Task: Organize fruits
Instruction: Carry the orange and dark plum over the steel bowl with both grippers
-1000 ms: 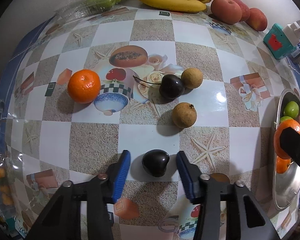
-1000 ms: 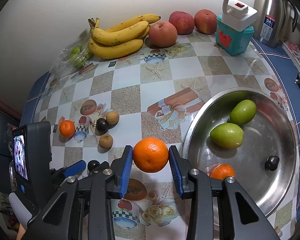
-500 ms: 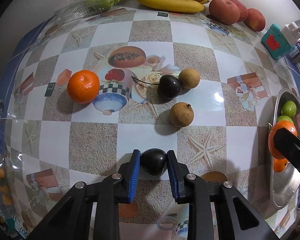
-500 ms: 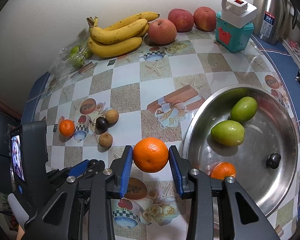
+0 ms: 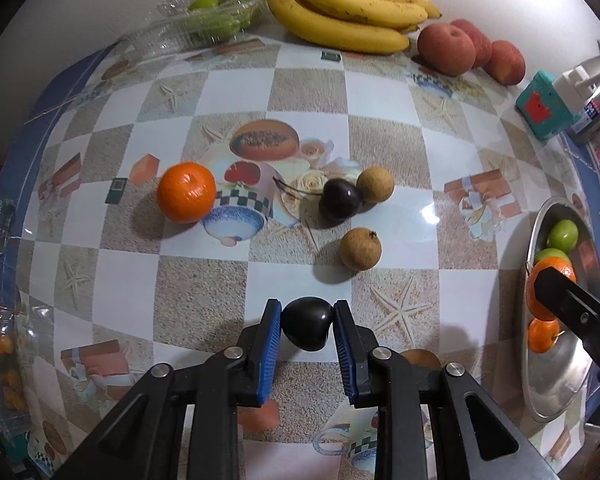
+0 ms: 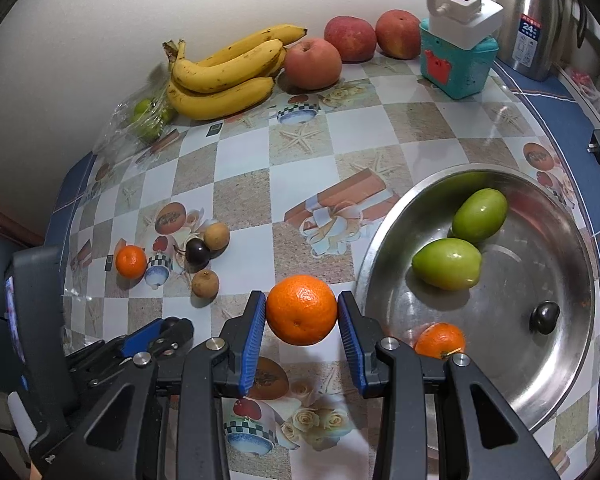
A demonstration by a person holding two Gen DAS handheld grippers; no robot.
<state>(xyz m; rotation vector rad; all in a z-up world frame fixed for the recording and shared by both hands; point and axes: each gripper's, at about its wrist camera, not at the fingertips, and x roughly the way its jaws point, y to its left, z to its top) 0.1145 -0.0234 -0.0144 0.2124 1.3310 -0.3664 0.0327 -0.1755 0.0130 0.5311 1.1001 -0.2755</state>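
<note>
Both tongs loaded with fruit over the checkered table.

The left gripper (image 5: 307, 326) is clamped on a dark plum (image 5: 306, 322); the right gripper (image 6: 302, 312) is clamped on an orange (image 6: 301, 309), with the steel bowl (image 6: 572, 380) just to its right, holding green fruit.

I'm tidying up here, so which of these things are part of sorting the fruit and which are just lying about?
Job: metal bowl, orange in the right hand-held gripper, dark plum in the left hand-held gripper, loose orange, two longans.

Lying about: teal box, steel kettle, tablecloth.
</note>
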